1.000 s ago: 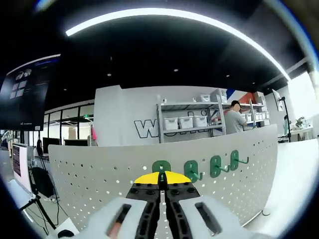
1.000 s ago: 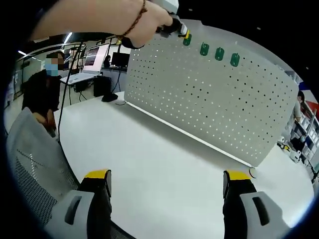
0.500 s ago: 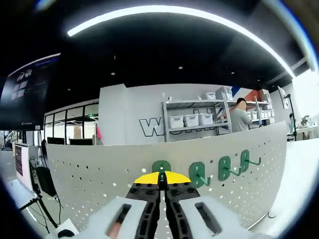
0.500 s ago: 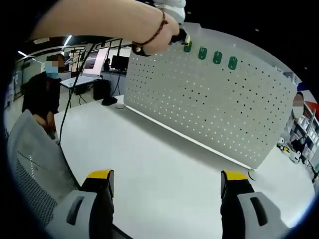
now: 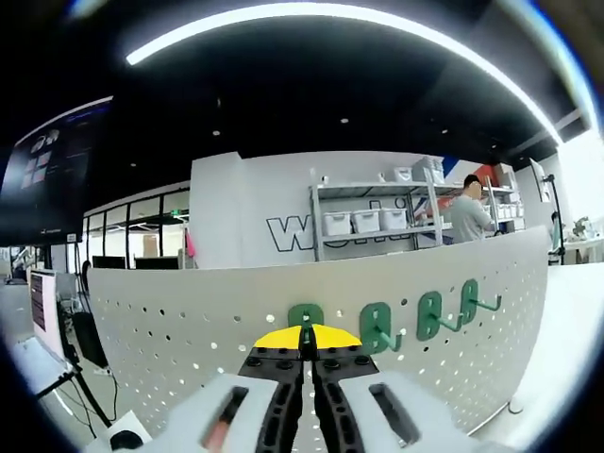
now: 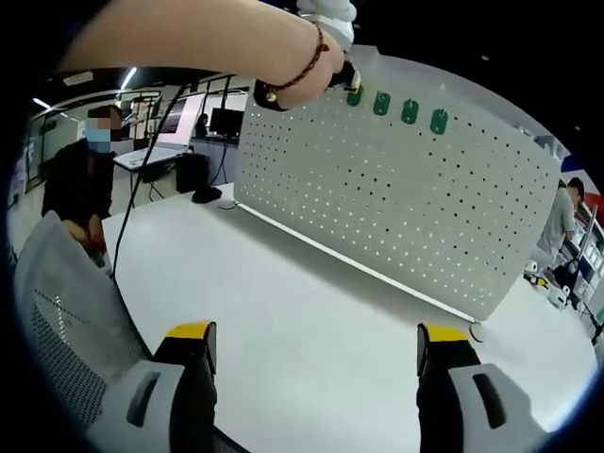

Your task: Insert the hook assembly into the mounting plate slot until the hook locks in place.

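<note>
A white perforated mounting plate stands upright on the table, also in the right gripper view. My left gripper is shut on a green hook pressed against the plate's top row. Three more green hooks hang to its right. In the right gripper view the left gripper, held by a person's hand, meets the plate at the leftmost green hook. My right gripper hovers open over the white table, holding nothing.
The white table stretches in front of the plate. A mesh chair back sits at lower left, with a seated person behind it. Shelving with bins and a standing person lie beyond the plate.
The left gripper view has shifted slightly, so the hooks sit a little further right; the hand has edged along the plate's top. The right gripper stays open.
</note>
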`<move>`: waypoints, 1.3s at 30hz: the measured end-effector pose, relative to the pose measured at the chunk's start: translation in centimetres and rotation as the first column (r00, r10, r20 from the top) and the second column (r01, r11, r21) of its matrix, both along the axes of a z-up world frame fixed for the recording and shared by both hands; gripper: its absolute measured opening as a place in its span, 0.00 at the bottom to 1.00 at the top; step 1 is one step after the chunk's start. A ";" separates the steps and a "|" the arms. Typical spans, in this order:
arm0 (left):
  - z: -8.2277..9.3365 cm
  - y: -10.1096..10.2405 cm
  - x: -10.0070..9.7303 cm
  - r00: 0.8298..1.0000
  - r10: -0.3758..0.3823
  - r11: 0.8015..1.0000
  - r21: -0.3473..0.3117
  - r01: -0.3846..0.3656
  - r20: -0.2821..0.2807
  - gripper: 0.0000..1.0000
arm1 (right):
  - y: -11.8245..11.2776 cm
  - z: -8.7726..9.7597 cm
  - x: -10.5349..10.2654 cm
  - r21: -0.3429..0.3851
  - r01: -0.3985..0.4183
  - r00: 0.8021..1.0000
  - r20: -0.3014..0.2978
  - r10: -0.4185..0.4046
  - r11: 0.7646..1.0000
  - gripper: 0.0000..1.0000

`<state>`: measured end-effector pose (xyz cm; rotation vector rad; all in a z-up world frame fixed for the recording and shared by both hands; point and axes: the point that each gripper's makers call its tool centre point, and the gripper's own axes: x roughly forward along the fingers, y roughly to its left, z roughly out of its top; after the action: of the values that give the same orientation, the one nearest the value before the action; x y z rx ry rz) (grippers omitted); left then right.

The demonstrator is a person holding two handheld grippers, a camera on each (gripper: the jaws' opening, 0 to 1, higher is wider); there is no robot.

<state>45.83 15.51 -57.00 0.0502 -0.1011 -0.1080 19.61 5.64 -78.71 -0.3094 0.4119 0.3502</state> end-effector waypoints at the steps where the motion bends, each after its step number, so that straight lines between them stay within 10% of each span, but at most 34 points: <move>1: 0.0 0.0 0.0 1.000 0.004 1.000 0.004 -0.004 0.000 0.01 | 0.0 0.0 0.0 0.000 0.001 1.000 0.001 -0.001 1.000 0.84; 23: 0.0 -0.1 -0.7 0.998 -0.039 0.999 0.017 0.040 -0.044 0.04 | -0.6 0.1 0.1 -0.011 0.025 1.000 0.007 -0.025 1.000 0.85; 39: -1.8 3.3 -7.4 0.958 -0.242 0.970 -0.012 0.243 -0.151 0.58 | -1.3 0.3 0.2 -0.011 0.054 0.998 0.015 -0.054 0.998 0.87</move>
<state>38.47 18.82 -58.76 0.0363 0.0458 -0.3572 19.84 4.38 -78.39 -0.3108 0.4068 0.2925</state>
